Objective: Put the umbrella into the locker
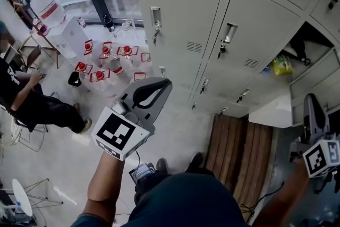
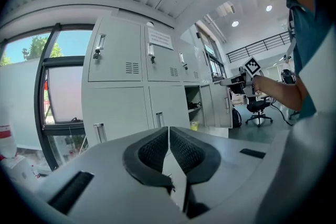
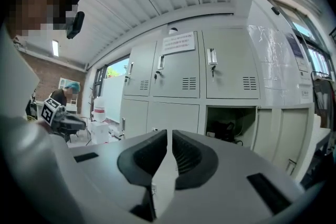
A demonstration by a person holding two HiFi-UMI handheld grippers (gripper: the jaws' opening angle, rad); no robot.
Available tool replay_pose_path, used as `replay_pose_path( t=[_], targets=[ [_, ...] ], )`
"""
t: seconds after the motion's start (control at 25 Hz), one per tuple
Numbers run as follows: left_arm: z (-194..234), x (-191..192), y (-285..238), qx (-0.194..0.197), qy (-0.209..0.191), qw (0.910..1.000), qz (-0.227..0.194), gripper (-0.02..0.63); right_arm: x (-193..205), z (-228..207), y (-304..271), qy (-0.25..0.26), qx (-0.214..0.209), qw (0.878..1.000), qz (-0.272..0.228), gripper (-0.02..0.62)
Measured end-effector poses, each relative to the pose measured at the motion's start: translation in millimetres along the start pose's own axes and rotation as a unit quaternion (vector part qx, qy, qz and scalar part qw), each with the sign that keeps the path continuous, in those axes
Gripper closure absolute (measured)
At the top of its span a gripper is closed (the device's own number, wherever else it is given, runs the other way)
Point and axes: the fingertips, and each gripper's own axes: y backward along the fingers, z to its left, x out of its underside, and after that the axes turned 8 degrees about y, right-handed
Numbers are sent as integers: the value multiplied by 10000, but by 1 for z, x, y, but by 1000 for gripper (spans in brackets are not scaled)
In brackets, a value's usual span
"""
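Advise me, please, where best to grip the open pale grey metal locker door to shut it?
Probably the free vertical edge of the pale grey metal locker door, away from its hinges, approached from the room side: the door stands swung out beside the open compartment, and that edge gives most leverage.

Your left gripper (image 2: 169,134) points at a bank of grey lockers (image 2: 131,86); its jaws meet tip to tip with nothing between them; the upper doors are closed, and one carries a paper notice (image 2: 160,38); toward the right end of the bank one compartment (image 2: 193,105) stands open, its door (image 2: 223,105) swung outward; something yellow (image 2: 195,125) lies on its lower shelf; just above that door's top edge your other arm holds the right gripper (image 2: 227,81); a window (image 2: 31,86) fills the left side.
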Motion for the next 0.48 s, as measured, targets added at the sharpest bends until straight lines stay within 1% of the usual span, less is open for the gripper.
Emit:
replay_pose_path(
  t=[0.2,0.4,0.48],
  targets=[
    [-10,-4,22,200,-68,9998,-52,578,19,27,32,-316,-34,9994,121,538],
    [-16,-3,39,308,-87,9995,-6,578,21,58,59,-315,20,9993,207,540],
    [-18,-4,45,403,-87,9991,-58,578,20,67,68,-342,46,9991,228,541]
  ],
)
